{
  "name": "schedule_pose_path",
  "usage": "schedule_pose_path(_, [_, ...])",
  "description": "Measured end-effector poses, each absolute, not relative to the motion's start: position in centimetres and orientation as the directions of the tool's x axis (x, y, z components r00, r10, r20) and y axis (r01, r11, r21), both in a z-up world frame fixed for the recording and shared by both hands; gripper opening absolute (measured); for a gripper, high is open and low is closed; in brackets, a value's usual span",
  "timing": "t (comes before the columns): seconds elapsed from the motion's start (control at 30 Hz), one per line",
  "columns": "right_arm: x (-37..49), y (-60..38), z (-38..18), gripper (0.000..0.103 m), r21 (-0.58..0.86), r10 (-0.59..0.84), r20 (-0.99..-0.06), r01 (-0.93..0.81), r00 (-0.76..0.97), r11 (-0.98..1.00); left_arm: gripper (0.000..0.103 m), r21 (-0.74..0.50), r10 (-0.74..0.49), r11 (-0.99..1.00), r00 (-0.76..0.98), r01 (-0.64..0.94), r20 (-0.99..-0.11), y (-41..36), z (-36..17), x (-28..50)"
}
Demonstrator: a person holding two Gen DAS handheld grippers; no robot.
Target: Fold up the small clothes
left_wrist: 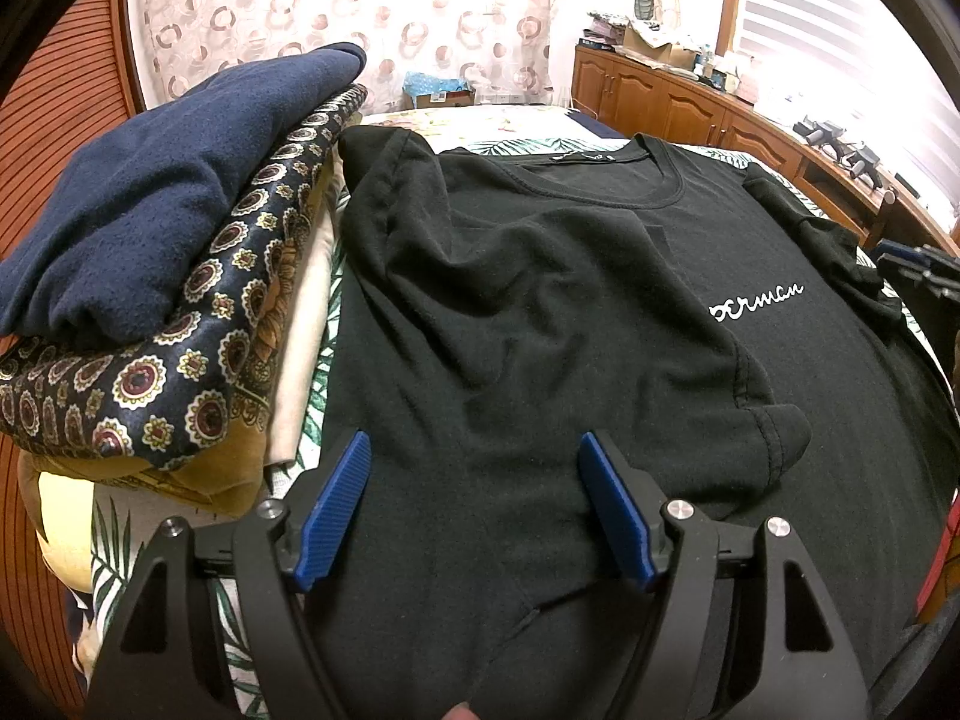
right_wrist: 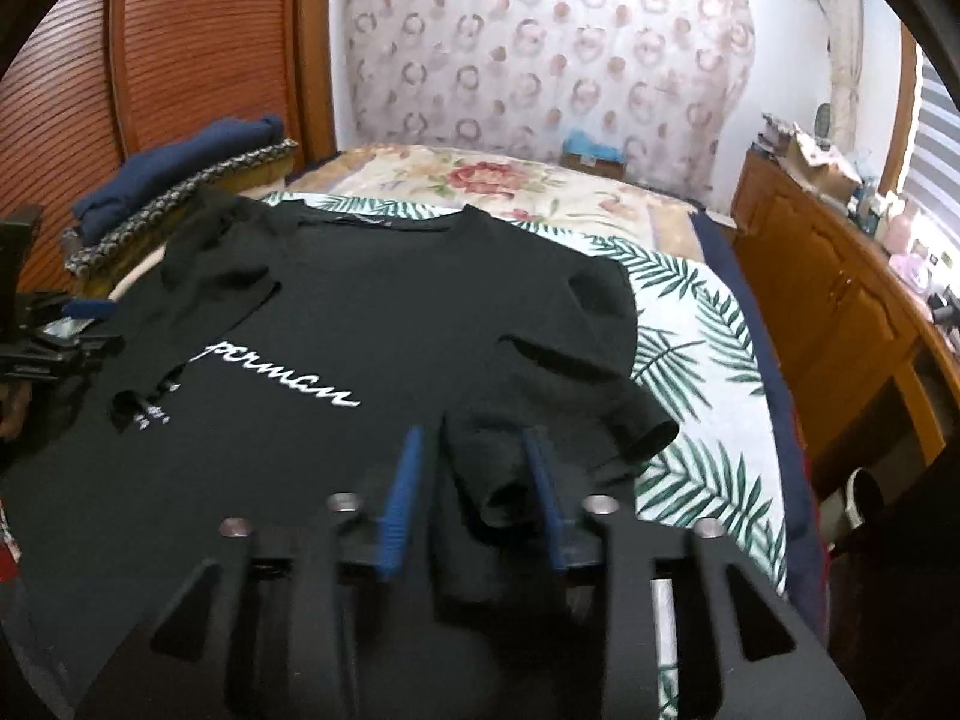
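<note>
The black cotton T-shirt with white script lettering (left_wrist: 540,312) lies front-up on the leaf-print bedspread (right_wrist: 702,360), one sleeve already turned in over the chest. The right claw (right_wrist: 474,480) stands part open, its ribbed blue pads either side of the bunched right sleeve (right_wrist: 510,468) — not visibly pinching it. The left claw (left_wrist: 474,510) hovers wide open and empty over the lower body. Sleeve folding looks to be the step in hand; next, that soft, limp sleeve wants laying flat inward. Beside the shirt sits a stack of folded clothes — navy fleece (left_wrist: 168,192) on a patterned silky cloth (left_wrist: 198,354).
</note>
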State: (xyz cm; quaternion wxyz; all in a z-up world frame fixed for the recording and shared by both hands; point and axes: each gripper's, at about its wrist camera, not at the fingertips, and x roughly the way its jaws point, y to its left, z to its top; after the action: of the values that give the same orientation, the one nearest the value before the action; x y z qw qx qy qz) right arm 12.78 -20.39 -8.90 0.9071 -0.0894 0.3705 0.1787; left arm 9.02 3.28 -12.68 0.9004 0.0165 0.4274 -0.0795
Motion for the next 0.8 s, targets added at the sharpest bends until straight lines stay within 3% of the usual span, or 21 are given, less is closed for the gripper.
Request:
schedule_pose_path(0.23, [14.4, -24.0, -7.3, 0.043, -0.013, 0.2, -0.678, -0.283, 0.707, 0.959, 0.073, -0.038, -0.129, 0.987, 0.622, 0.158, -0.772, 3.3, -12.7, 9.0])
schedule_pose_path(0.5, [19.2, -27.3, -11.1, 0.043, 0.109, 0.193, -0.766, -0.172, 0.614, 0.979, 0.073, -0.038, -0.129, 0.987, 0.622, 0.158, -0.773, 3.2, -12.7, 9.0])
schedule_pose_path(0.53, [19.4, -27.5, -11.3, 0.04, 0.121, 0.202, -0.766, -0.171, 0.61, 0.978, 0.073, -0.038, -0.129, 0.987, 0.622, 0.157, -0.772, 3.3, -12.7, 9.0])
schedule_pose_path(0.57, [19.3, -27.4, -11.2, 0.026, 0.135, 0.22, -0.76, -0.184, 0.611, 0.974, 0.073, -0.038, -0.129, 0.987, 0.622, 0.157, -0.772, 3.3, -12.7, 9.0])
schedule_pose_path(0.63, [19.2, -26.9, -10.7, 0.007, 0.131, 0.236, -0.749, -0.212, 0.62, 0.969, 0.073, -0.038, -0.129, 0.987, 0.622, 0.158, -0.772, 3.2, -12.7, 9.0])
schedule_pose_path(0.8, [18.3, -24.2, -8.2, 0.002, 0.08, 0.265, -0.703, -0.297, 0.66, 0.952, 0.073, -0.038, -0.129, 0.987, 0.622, 0.157, -0.773, 3.3, -12.7, 9.0])
